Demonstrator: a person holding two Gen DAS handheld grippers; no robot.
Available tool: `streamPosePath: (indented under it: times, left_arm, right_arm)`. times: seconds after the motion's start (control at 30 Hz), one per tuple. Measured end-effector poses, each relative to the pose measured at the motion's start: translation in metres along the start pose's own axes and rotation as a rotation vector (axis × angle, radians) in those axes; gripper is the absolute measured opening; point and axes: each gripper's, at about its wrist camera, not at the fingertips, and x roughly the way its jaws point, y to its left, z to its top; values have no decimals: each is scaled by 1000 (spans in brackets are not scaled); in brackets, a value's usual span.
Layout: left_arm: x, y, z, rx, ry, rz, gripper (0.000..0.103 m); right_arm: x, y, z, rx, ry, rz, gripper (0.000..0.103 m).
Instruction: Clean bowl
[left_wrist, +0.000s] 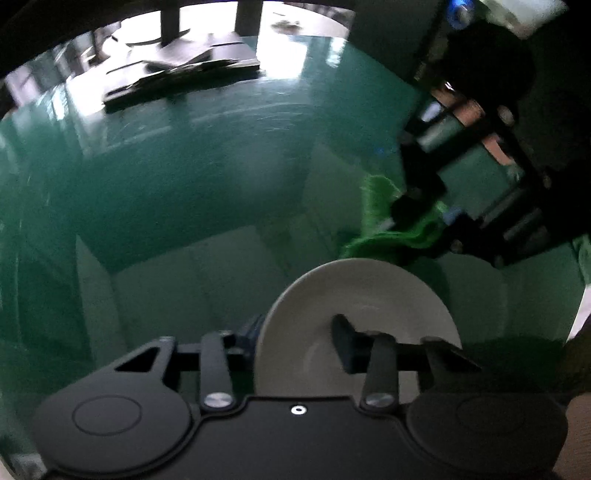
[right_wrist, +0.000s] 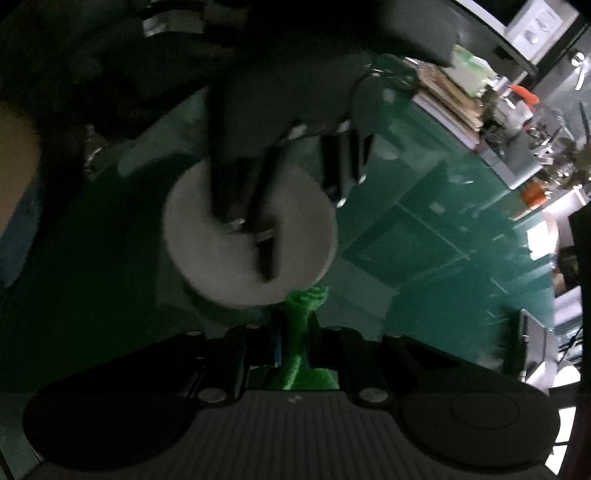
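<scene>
a white bowl (left_wrist: 354, 295) sits on a glossy green table (left_wrist: 184, 177), seen from two gripper cameras looking steeply down. the pictures are dim and blurred.

in the left wrist view the bowl is at the near edge, just right of centre, and nothing can be seen inside it. the left gripper (left_wrist: 295, 339) straddles the bowl's left rim: one dark finger is inside the bowl, the other outside the wall, so the jaws are narrowed onto the rim and appear to pinch it. from the right wrist view the same gripper (right_wrist: 258, 240) reaches in from the far side with one finger lying across the bowl's pale inside (right_wrist: 221, 251).

the right gripper (right_wrist: 295, 332) is nearly closed, its fingers clamped on a bright green cloth (right_wrist: 299, 332) bunched between them. the cloth's tip is just beside the bowl's near rim; whether it touches is unclear. in the left wrist view the cloth (left_wrist: 380, 229) lies just beyond the bowl's far edge.

a stack of books (right_wrist: 447, 99) sits on the far right of the table.
</scene>
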Motion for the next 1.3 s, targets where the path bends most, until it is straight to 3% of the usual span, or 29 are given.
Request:
streamPosePath:
  times: [0.27,0.5,0.7,0.93,1.2,1.3]
  left_arm:
    - [-3,-10,-4,-12,1,21,35]
    - [-3,-10,-7,-13,-24,22,36]
    - [-3,-11,-5,-11,-18,24,36]
    - [-4,-11,-6,0,-26,19,37]
    - [-5,-12,-7,17,-22,18,38]
    - [-5,-13,-8,32,-24,14,39]
  right_arm:
    - [18,2,19,-165,-19,-96,11]
    - [4,32,8,-314,52,91,11]
    - [24,14,22,-290,51,15,11]
    - [10,18,16,-283,66,136,13]
    - [16,-4,25,-233,31,57,12]
    - [10,4,18,-266,55,141,14]
